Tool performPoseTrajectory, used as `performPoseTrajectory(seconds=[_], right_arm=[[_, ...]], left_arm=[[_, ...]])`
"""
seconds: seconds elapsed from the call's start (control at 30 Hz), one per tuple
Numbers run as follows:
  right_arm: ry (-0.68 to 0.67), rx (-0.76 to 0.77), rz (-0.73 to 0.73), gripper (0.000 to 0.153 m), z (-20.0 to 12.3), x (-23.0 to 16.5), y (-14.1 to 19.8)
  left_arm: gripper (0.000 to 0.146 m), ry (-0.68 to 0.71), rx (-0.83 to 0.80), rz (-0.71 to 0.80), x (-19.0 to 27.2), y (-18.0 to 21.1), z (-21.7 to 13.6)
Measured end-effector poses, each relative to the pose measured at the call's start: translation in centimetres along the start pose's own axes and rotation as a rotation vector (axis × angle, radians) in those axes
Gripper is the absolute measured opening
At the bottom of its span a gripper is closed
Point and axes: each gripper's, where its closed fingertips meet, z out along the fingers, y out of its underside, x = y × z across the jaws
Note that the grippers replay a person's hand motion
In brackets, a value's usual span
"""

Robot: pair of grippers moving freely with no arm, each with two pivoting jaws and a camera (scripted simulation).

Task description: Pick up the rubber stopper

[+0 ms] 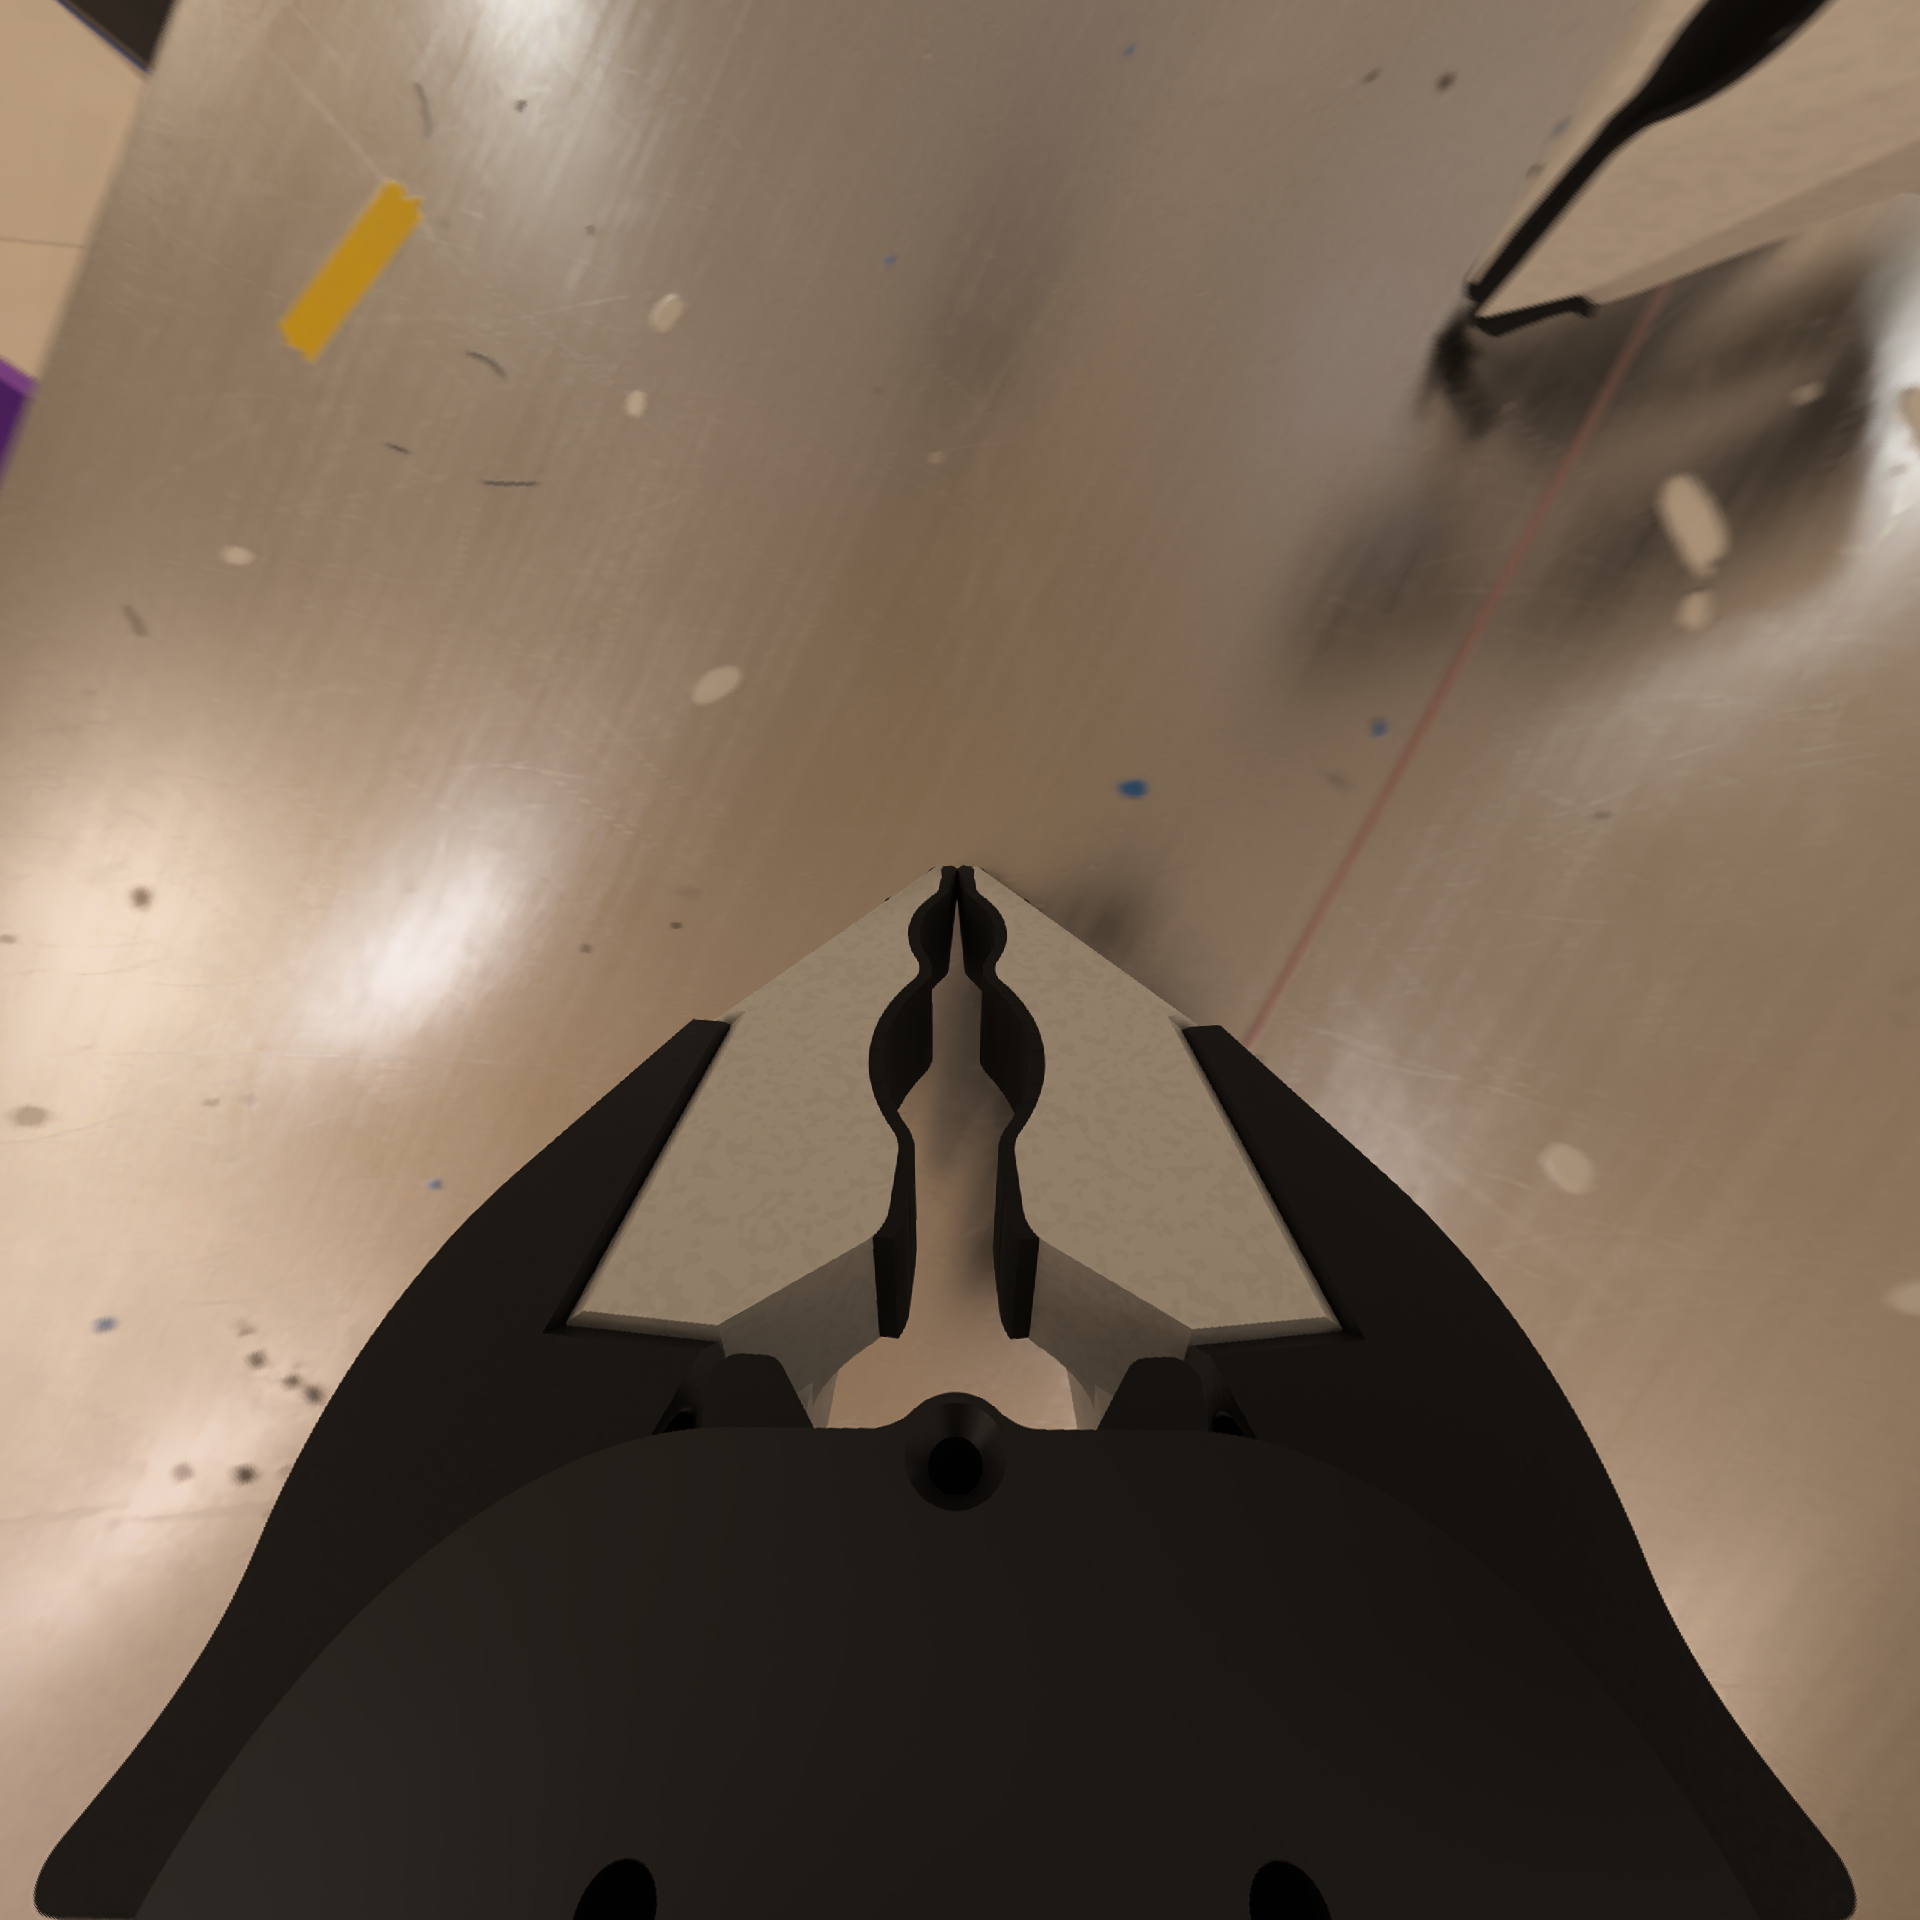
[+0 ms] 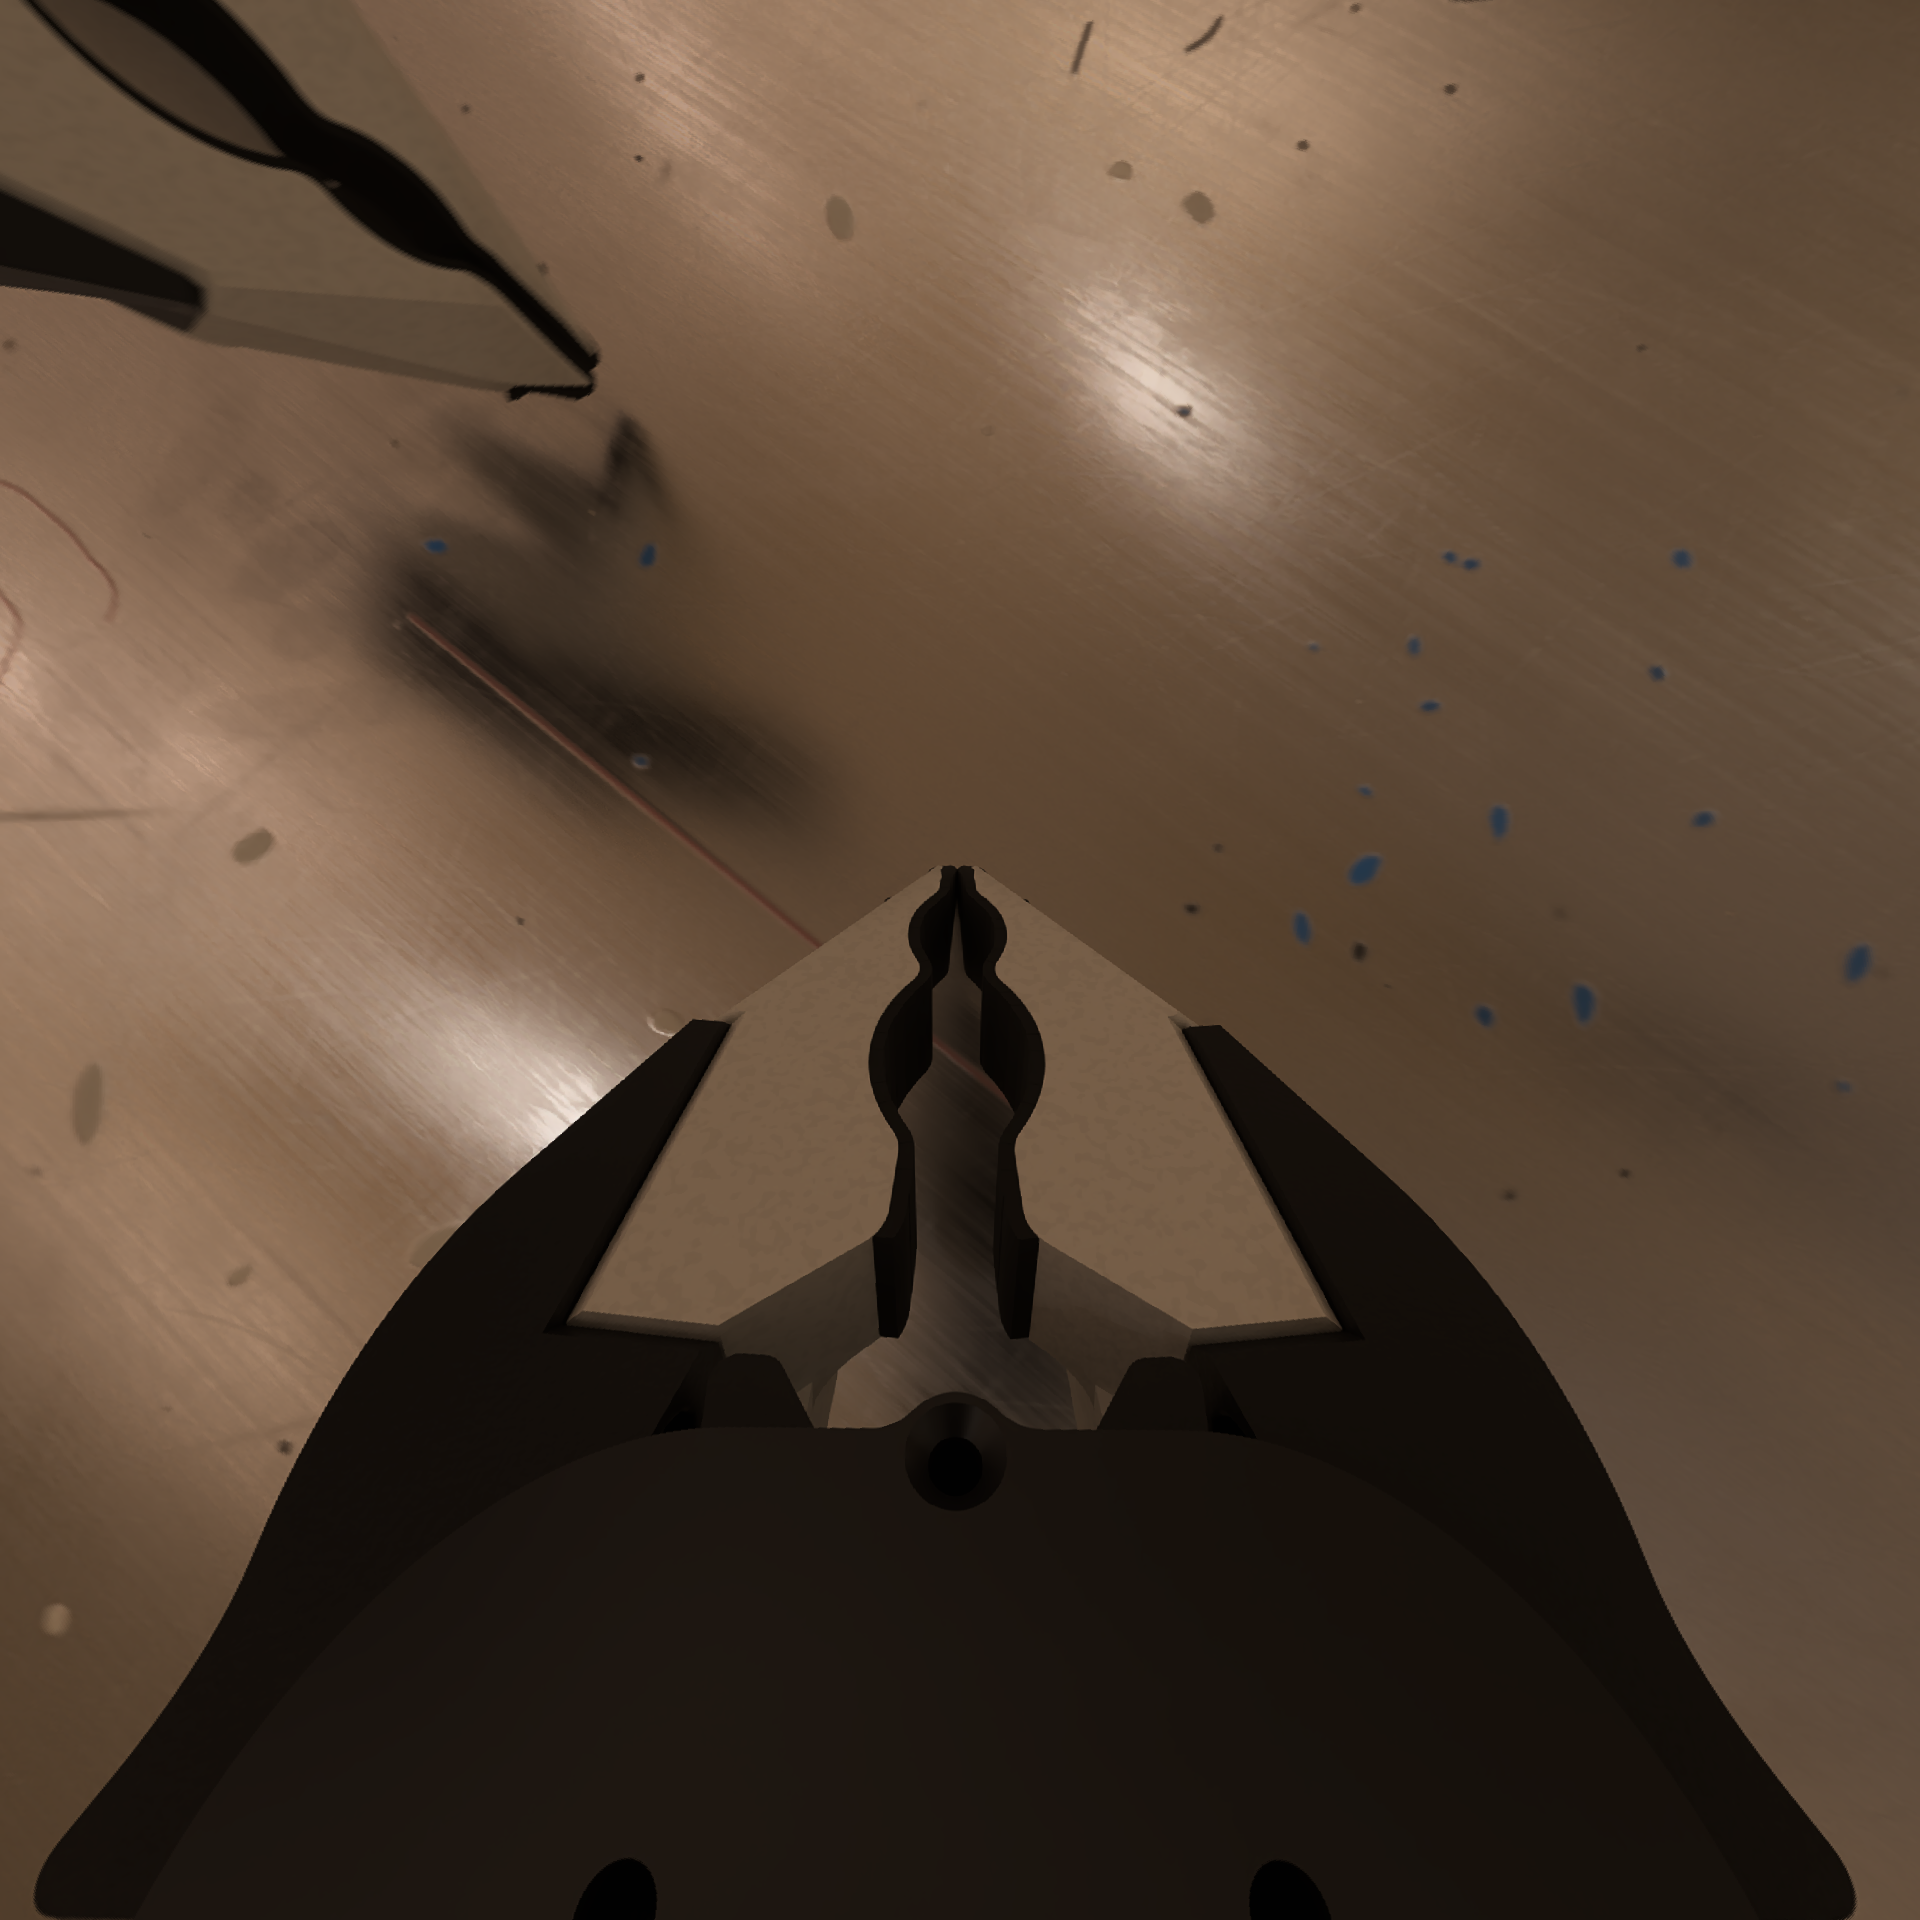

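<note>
Stopper out of sight, both hand-held grippers clenched on nothing

The scuffed, speckled table [image 1: 727,520] fills both views, yet no rubber stopper shows in either, so its place cannot be told; the likely failure is a blind descent, clenched tips striking bare table or each other. Left hand-held gripper [image 1: 957,871] tilts steeply down, tips pressed together, empty; the right hand-held gripper [image 2: 957,871] poses alike, also empty, and appears at one o'clock in the left view. A yellow tape strip [image 1: 351,268] lies at eleven o'clock.
</note>
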Motion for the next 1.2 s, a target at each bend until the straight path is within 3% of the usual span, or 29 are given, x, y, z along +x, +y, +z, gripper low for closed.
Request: performPoseTrajectory(seconds=[0.23,0.33,0.47,0.57,0.7,0.87,0.93,1.1,1.2], right_arm=[[0.0,0.004,-0.027,0.0,-0.5,2.0,0.3],[0.015,0.041,-0.027,0.0,-0.9,2.3,-0.3],[-0.043,0.253,-0.005,0.001,-2.0,1.6,-3.1],[-0.081,0.257,-0.012,0.005,-1.1,0.8,-4.2],[-0.111,0.227,-0.103,0.007,0.4,-1.7,-5.8],[-0.195,0.189,-0.217,0.008,2.9,-5.9,-7.1],[-0.177,0.15,-0.256,0.01,4.0,-6.3,-7.4],[-0.162,0.178,-0.261,0.022,5.7,-6.7,-9.0],[-0.161,0.132,-0.243,0.027,6.8,-6.5,-8.3]], left_arm=[[0.002,0.095,0.078,-0.048,2.0,-0.6,-0.6],[0.006,0.081,0.253,-0.129,0.0,-2.1,-3.1],[0.016,0.042,0.54,-0.297,-3.9,-3.2,-7.8],[0.016,0.059,0.616,-0.361,-5.1,-2.6,-8.8],[0.017,0.032,0.587,-0.299,-4.9,-1.5,-8.1],[0.022,-0.05,0.253,-0.066,-4.1,2.3,-5.1],[0.034,-0.025,0.213,0.023,-3.2,2.9,-4.3],[0.036,0.014,0.257,-0.021,-3.0,2.7,-3.7],[0.035,0.034,0.227,-0.052,-3.2,3.5,-3.2]])
